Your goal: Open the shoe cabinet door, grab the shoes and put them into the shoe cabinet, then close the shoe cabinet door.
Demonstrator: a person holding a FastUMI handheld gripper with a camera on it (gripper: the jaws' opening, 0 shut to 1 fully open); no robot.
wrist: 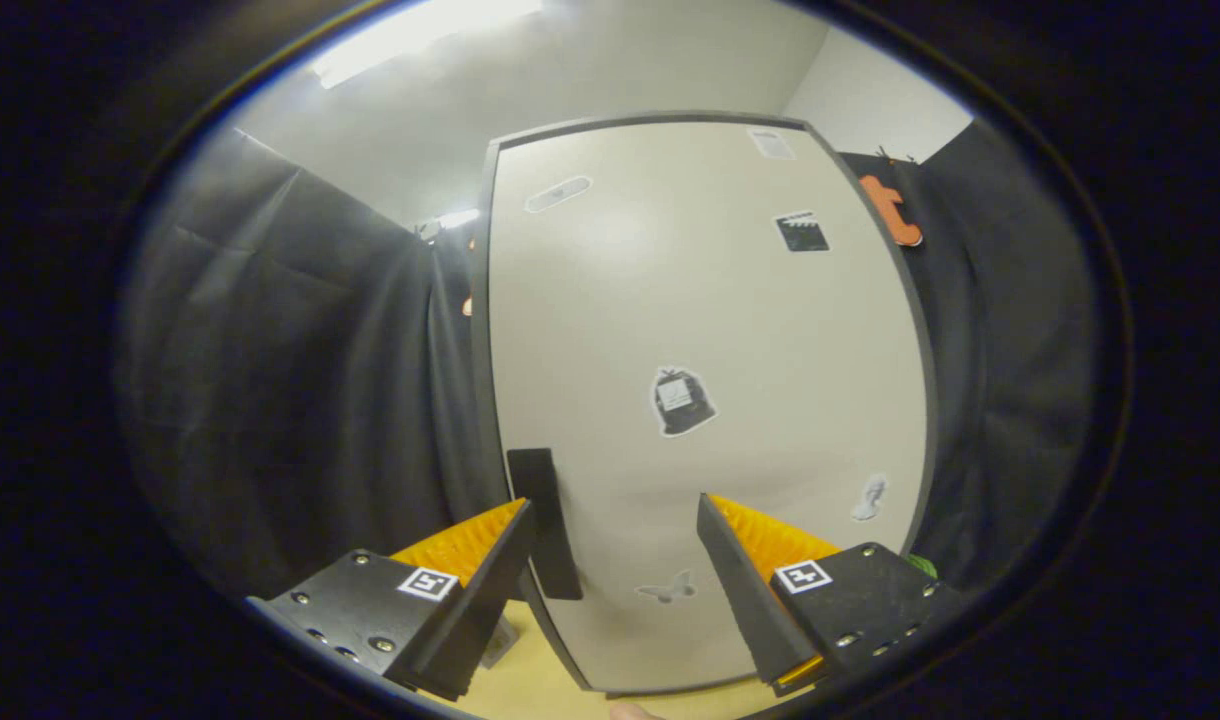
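The shoe cabinet door [710,330] stands shut right ahead, a tall pale panel with a dark frame and several small stickers on it. Its dark flat handle [544,520] runs upright near the door's left edge. My gripper [615,515] is open, with the fingers spread wide close to the door. The handle lies just inside my left finger [470,575], between the two fingers but much nearer the left one. My right finger [760,585] hovers in front of the bare lower door. Neither finger presses on the handle.
Black cloth walls [300,380] hang on both sides of the cabinet. A light wooden floor [535,670] shows below the door. A bit of green [922,566] peeks out behind my right finger at the cabinet's right foot.
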